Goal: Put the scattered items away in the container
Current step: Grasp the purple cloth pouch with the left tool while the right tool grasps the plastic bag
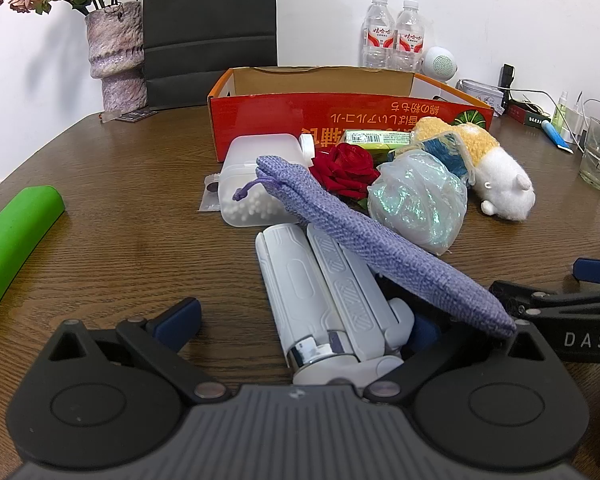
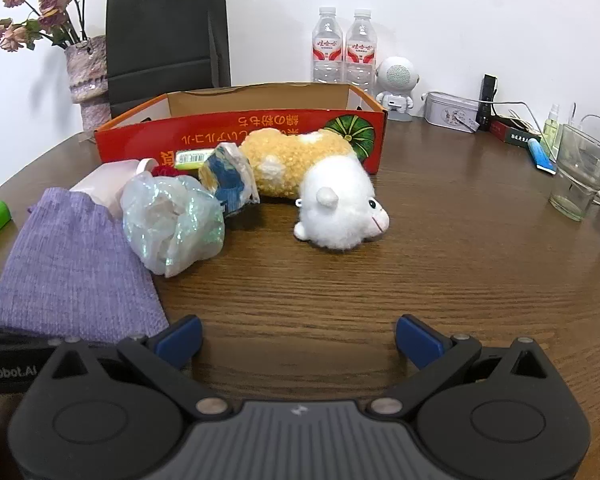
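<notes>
- Far left on the brown wood-grain table (image 2: 380, 280), a bright green foam block (image 1: 16, 240) lies well apart from the pile
- Left gripper (image 1: 300, 320) has its blue-padded fingers (image 1: 178, 318) spread wide, with a white folded plastic tripod stand (image 1: 320, 288) lying between them; cannot tell whether the right pad touches it
- A lilac knitted drawstring pouch (image 1: 364, 244) lies slanted across the stand, its top end on a translucent plastic jar of white beads (image 1: 252, 176)
- Next, a red fabric rose (image 1: 344, 168), then a crumpled iridescent cellophane wrap (image 2: 176, 220)
- Behind the pile stands the open red cardboard box (image 2: 260, 128), nothing visible inside
- An orange-and-white plush toy (image 2: 320, 184) lies on its side against the box front
- Right gripper (image 2: 298, 340) hovers over bare table, fingers apart, holding nothing
</notes>
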`<state>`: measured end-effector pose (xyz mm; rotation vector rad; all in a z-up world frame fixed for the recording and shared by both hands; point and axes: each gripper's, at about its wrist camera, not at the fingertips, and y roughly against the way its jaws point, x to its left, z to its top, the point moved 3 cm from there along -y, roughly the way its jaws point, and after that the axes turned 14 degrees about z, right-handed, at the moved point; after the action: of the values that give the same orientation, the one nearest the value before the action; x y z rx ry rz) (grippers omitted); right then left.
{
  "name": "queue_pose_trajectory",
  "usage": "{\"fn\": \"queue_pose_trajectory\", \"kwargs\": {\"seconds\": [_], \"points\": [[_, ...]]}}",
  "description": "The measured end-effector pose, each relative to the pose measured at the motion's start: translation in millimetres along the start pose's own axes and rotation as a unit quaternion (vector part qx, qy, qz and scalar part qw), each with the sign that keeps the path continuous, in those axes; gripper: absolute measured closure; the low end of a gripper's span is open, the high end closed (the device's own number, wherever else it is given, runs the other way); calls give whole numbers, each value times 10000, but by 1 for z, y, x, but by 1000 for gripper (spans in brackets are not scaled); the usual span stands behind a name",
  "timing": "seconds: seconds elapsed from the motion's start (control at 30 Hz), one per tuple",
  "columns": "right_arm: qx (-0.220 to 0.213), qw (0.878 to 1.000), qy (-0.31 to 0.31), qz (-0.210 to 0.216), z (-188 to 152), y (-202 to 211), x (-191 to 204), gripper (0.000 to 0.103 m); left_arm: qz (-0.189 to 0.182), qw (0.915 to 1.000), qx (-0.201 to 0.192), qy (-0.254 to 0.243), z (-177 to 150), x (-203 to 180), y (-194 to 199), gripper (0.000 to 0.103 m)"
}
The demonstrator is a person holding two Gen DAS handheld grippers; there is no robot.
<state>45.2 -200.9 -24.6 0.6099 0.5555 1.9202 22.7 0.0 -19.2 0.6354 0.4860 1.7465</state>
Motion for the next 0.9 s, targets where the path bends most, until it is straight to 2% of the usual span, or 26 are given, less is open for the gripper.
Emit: {"fn": "queue_pose_trajectory", "kwargs": {"seconds": [0.17, 0.27, 0.4, 0.53, 0.57, 0.6, 0.63, 0.67, 0.7, 0.73, 0.77, 0.83, 0.9], "points": [[7, 10000, 48, 66, -2, 3, -1, 0, -46, 10000, -69, -31, -1, 1, 4, 0], [190, 9994, 165, 246, 0, 9, -4, 0, -504, 9978, -417, 67, 1, 6, 25, 0], [-255, 9987, -54, 434, 12, 31, -19, 0, -1338, 9870, -831, 332, 17, 15, 48, 0], [-651, 9942, 101, 847, 34, 41, -21, 0, -1485, 9849, -759, 459, 36, 6, 39, 2], [-714, 9931, 229, 898, 39, 42, -18, 0, -1525, 9845, -711, 497, 40, 5, 35, 10], [-757, 9923, 341, 918, 42, 41, -15, 0, -1559, 9844, -639, 514, 41, 4, 32, 25], [-755, 9918, 422, 938, 46, 38, -13, 0, -1543, 9853, -535, 505, 41, 4, 28, 34], [-714, 9915, 463, 986, 48, 34, -11, 1, -1468, 9871, -419, 487, 39, 4, 24, 57], [-648, 9911, 454, 1070, 50, 30, -9, 4, -1375, 9889, -310, 477, 37, 4, 19, 88], [-549, 9906, 402, 1189, 51, 24, -8, 7, -1302, 9900, -196, 511, 36, 5, 14, 100], [-454, 9896, 341, 1321, 52, 18, -6, 12, -1299, 9896, -115, 608, 34, 8, 11, 101], [-288, 9869, 279, 1562, 51, 5, -1, 13, -1333, 9878, -87, 796, 31, 17, 13, 102], [-125, 9873, 355, 1541, 50, -6, 7, 20, -1327, 9874, -258, 827, 31, 23, 22, 102]]}}
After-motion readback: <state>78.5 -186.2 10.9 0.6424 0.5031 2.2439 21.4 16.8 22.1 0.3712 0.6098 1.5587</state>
